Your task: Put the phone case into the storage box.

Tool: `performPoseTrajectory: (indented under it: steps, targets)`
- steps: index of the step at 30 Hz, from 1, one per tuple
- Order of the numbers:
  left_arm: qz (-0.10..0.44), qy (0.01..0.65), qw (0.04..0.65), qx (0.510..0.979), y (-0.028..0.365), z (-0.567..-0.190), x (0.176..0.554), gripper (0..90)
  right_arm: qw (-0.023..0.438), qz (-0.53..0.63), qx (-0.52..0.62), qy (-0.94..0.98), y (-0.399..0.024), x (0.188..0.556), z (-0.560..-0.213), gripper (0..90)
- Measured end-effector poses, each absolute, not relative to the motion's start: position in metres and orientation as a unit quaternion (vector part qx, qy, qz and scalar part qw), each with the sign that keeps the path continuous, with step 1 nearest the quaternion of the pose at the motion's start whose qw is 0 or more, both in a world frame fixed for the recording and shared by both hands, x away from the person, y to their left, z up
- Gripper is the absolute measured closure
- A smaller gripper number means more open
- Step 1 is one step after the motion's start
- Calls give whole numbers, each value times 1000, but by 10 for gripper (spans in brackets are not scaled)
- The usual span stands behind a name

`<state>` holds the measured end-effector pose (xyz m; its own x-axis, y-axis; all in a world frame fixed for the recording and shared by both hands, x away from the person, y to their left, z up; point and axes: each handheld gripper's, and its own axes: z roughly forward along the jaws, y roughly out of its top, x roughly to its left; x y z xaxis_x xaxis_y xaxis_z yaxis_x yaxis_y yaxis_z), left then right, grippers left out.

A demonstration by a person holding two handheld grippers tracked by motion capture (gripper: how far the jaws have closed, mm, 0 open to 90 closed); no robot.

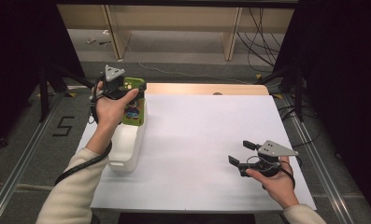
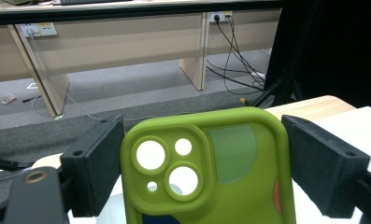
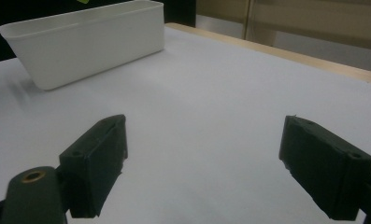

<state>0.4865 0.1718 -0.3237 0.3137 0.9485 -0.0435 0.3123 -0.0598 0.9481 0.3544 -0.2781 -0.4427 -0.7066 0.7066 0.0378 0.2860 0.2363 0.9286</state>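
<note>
- Green phone case (image 2: pixel 206 172) — clamped upright between the left gripper's (image 2: pixel 204 163) jaws, above the far end of the white bin (image 1: pixel 127 144).
- Right gripper (image 1: pixel 241 153) — jaws wide apart, empty, low over the white table (image 1: pixel 206 140), well apart from the bin.

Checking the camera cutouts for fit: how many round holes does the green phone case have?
4, on the green phone case clamped in the left gripper: two large, one medium at upper right, one tiny at lower left. The case's lower part is out of frame.
</note>
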Motion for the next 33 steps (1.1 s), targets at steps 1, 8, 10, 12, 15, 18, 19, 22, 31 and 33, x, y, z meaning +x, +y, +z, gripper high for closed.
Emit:
performPoseTrajectory:
  steps: [1, 8, 10, 12, 15, 18, 19, 22, 31, 33]
  targets:
    - [329, 485, 484, 649, 172, -324, 487, 163, 200, 525, 326, 760, -278, 354, -443, 164]
    - [332, 489, 482, 647, 175, -324, 488, 163, 200, 525, 326, 760, -278, 354, -443, 164]
    - [332, 489, 482, 647, 175, -325, 488, 163, 200, 525, 326, 760, -278, 354, -443, 164]
    - [332, 491, 483, 645, 176, -325, 488, 163, 201, 525, 326, 760, -278, 354, -442, 164]
    - [332, 491, 482, 645, 177, -325, 488, 163, 200, 525, 326, 760, -278, 354, -443, 164]
    - [333, 493, 482, 644, 178, -325, 489, 163, 201, 525, 326, 760, -278, 354, -443, 164]
    - [333, 494, 482, 643, 178, -326, 489, 163, 200, 525, 326, 760, -278, 354, -443, 164]
    - [334, 494, 481, 642, 179, -326, 490, 163, 201, 524, 327, 760, -279, 354, -443, 164]
    - [337, 500, 478, 639, 184, -326, 491, 163, 201, 524, 327, 760, -278, 354, -442, 164]
    - [337, 500, 478, 639, 185, -326, 491, 162, 201, 524, 327, 760, -278, 354, -443, 164]
